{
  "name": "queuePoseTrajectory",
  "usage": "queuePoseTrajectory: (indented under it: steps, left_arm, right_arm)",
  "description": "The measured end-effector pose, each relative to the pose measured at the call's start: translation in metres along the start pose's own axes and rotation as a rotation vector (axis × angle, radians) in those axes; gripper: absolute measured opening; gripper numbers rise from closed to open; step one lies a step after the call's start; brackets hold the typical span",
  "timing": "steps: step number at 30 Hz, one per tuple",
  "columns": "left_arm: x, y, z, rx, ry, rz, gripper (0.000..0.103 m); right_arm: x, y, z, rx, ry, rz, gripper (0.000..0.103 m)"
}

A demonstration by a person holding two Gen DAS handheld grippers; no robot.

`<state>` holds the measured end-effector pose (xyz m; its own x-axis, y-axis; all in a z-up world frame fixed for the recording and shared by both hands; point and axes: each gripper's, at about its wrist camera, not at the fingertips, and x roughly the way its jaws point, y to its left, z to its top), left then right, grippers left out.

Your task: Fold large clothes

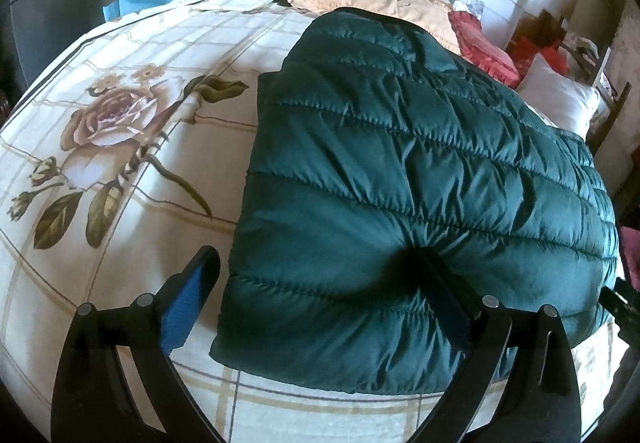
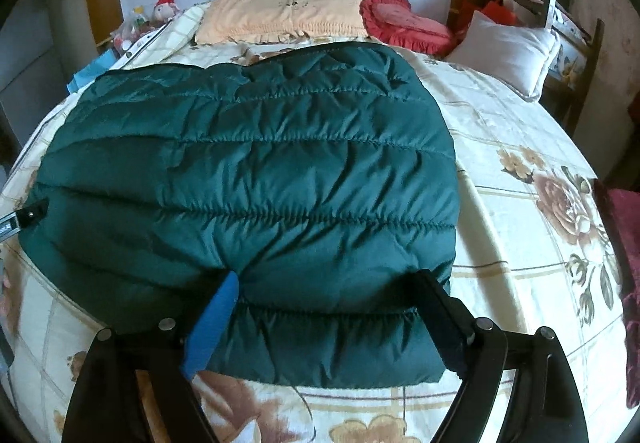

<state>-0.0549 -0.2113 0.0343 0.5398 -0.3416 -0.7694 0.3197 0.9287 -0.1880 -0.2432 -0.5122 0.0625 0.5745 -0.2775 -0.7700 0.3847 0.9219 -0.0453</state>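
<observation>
A green quilted down jacket [image 2: 248, 171], already folded into a compact block, is seen lying on the floral bedspread [image 1: 120, 147] below the peach pillow [image 2: 280, 17]. Both the left claw [image 1: 320, 283] and right claw [image 2: 328, 283] are spread wide, pressing its near edge flat, seemingly to settle the fold.

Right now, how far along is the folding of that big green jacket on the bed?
Mostly done, it seems. The green puffer jacket already lies as a compact rectangle on the floral bedspread, no sleeves showing. In hand: both sets of fingers stand wide at its near edge, the left gripper with one finger pressing into the padding, the right gripper straddling the edge. Left: perhaps one last fold or a smoothing; hard to say.
</observation>
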Motion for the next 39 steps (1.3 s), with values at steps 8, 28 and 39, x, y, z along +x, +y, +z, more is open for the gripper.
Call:
queuePoseTrajectory:
  steps: [8, 28, 39]
  left_arm:
    - [-0.004, 0.02, 0.007, -0.109, 0.058, -0.119, 0.098]
    - [0.022, 0.047, 0.024, -0.194, 0.126, -0.312, 0.102]
    - [0.029, 0.021, 0.033, -0.119, 0.15, -0.32, 0.095]
  right_arm:
    - [-0.015, -0.01, -0.004, 0.034, -0.013, 0.036, 0.086]
    - [0.044, -0.072, 0.024, 0.259, 0.063, 0.308, 0.101]
    - [0.063, -0.051, 0.039, 0.243, 0.058, 0.384, 0.098]
